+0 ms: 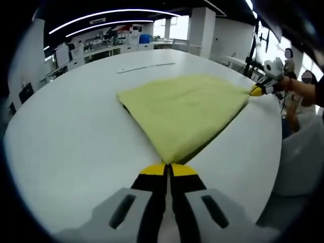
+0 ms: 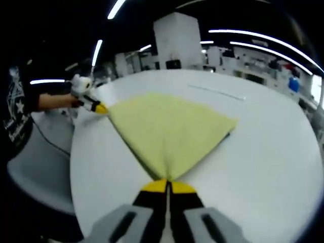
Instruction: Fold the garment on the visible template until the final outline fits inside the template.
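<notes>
— What do we have at the jaws?

— In the left gripper view our left gripper [image 1: 168,169] has its yellow-tipped jaws pressed together on one corner of the yellow garment [image 1: 185,109]. In the right gripper view our right gripper [image 2: 166,185] is clamped the same way on another corner of the garment [image 2: 167,126].

— And do we see each gripper from the other side?

— Yes. The right gripper [image 1: 257,90] comes in at the far right of the left gripper view, pinching the cloth's far corner, with a hand [image 1: 288,82] behind it. The left gripper [image 2: 98,107] appears at the left of the right gripper view, at its corner of the cloth.

— Where does the garment lie?

— We see it spread flat on the white table [image 1: 71,131], stretched between the two held corners, with a dark strip showing just under its edges. We cannot tell what that strip is.

— Further out?

— A thin pale strip [image 1: 146,67] lies on the table beyond the cloth, well apart from it. Behind the table we see shelves and long ceiling lights.
</notes>
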Tool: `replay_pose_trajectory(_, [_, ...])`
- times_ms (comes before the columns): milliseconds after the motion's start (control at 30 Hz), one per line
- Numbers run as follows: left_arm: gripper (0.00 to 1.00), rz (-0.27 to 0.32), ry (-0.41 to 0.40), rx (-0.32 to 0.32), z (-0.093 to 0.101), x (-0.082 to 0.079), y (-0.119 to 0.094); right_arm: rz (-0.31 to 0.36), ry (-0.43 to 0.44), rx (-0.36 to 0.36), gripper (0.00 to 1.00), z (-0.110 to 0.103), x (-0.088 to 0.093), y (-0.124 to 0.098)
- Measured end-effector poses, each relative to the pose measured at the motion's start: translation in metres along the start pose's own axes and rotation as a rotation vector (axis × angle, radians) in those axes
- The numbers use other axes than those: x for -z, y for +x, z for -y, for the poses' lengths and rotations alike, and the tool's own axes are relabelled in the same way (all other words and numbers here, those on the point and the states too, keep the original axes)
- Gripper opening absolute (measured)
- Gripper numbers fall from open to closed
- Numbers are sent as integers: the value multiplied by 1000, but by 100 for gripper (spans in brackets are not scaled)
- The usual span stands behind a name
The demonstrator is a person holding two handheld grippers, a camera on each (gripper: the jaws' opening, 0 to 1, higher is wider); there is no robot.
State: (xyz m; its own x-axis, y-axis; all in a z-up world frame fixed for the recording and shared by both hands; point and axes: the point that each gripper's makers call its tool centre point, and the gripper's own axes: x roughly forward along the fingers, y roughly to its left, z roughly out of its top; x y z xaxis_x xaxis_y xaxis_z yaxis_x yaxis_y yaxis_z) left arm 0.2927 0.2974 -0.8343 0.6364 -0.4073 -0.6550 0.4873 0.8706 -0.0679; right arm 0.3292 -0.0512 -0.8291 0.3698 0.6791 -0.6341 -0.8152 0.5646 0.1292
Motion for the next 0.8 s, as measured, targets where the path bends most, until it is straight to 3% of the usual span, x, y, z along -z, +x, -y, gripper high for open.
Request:
replay_pose_trajectory(600, [0, -42, -37, 3, 8, 21, -5, -14, 47, 10, 0, -13, 15, -6])
replay_pose_trajectory(633, [0, -15, -33, -4, 7, 16, -4, -14, 53, 12, 0, -14, 15, -6])
replay_pose_trajectory(800, [0, -29, -44, -8, 7, 17, -5, -16, 91, 41, 0, -14, 14, -2])
